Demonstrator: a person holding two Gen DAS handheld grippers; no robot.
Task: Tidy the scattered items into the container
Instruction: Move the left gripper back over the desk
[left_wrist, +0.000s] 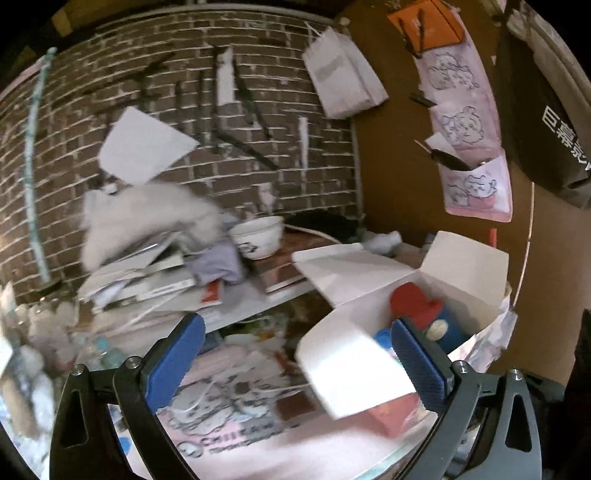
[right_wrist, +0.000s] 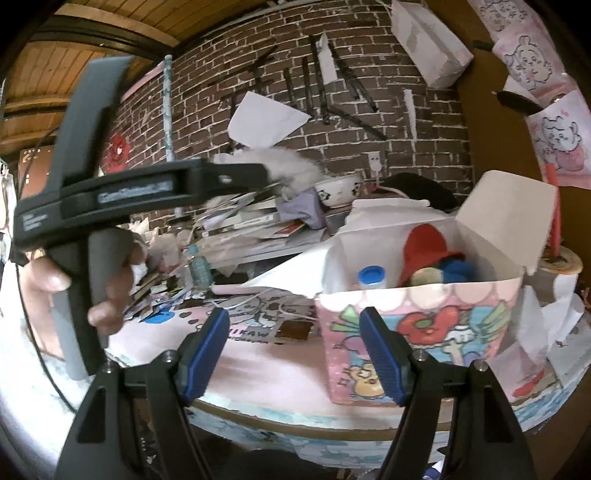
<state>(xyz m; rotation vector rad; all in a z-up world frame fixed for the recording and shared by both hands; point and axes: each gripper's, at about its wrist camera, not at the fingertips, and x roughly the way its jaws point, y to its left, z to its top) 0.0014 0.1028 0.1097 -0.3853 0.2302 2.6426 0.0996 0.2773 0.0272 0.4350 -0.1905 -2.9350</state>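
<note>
Cartoon-printed box (right_wrist: 421, 328) stands open on the tabletop (right_wrist: 280, 365); left gripper (left_wrist: 301, 358) fingers spread wide, empty; right gripper (right_wrist: 301, 354) fingers part-open, holding nothing.

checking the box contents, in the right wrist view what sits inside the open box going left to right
blue-capped bottle → red plush hat → beige plush ball → blue plush, all inside the open box

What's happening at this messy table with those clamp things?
A person is tidying loose items into the open cartoon-printed box. A red-hatted plush toy and a blue-capped bottle already sit inside. The left gripper is wide open and empty beside the box; the right gripper hovers open before it, holding nothing.
</note>
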